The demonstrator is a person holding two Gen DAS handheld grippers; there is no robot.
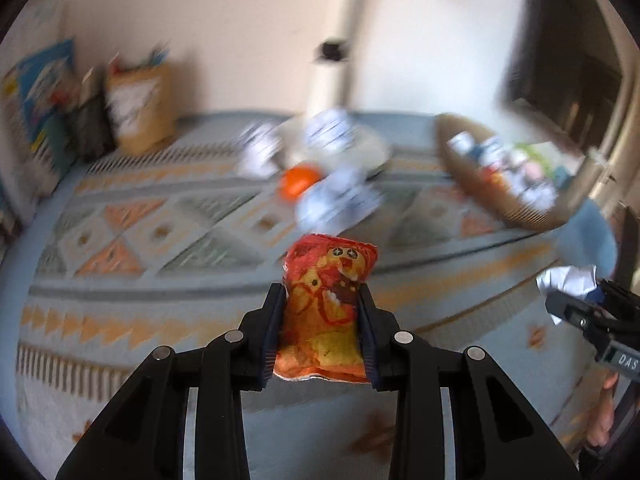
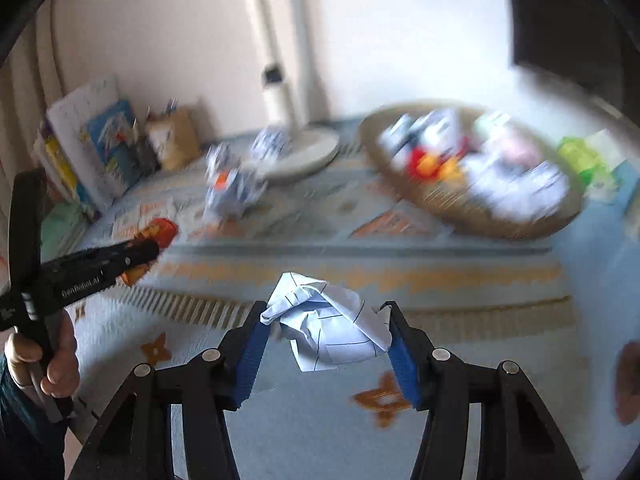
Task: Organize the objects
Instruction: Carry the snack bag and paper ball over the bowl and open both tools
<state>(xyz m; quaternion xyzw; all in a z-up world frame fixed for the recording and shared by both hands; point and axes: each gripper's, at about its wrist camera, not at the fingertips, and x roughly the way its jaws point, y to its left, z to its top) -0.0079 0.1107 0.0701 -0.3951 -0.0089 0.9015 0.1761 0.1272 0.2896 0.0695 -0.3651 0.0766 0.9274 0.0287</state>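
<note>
My left gripper [image 1: 322, 300] is shut on an orange and yellow snack bag [image 1: 326, 312] and holds it above the patterned rug [image 1: 140, 240]. My right gripper [image 2: 326, 316] is shut on a crumpled sheet of white lined paper [image 2: 332, 328], also above the rug. In the left wrist view the right gripper [image 1: 576, 300] shows at the right edge with the paper [image 1: 568, 280]. In the right wrist view the left gripper [image 2: 136, 256] shows at the left with the snack bag [image 2: 160, 232]. A woven basket [image 2: 500, 224] with several items sits far right; it also shows in the left wrist view [image 1: 480, 184].
Crumpled papers [image 1: 336, 200] and an orange object [image 1: 298, 182] lie on the rug near a white lamp base [image 1: 372, 148]. A brown paper bag [image 1: 140, 108] and books [image 1: 44, 92] stand against the far left wall. A green item [image 2: 580, 156] lies beyond the basket.
</note>
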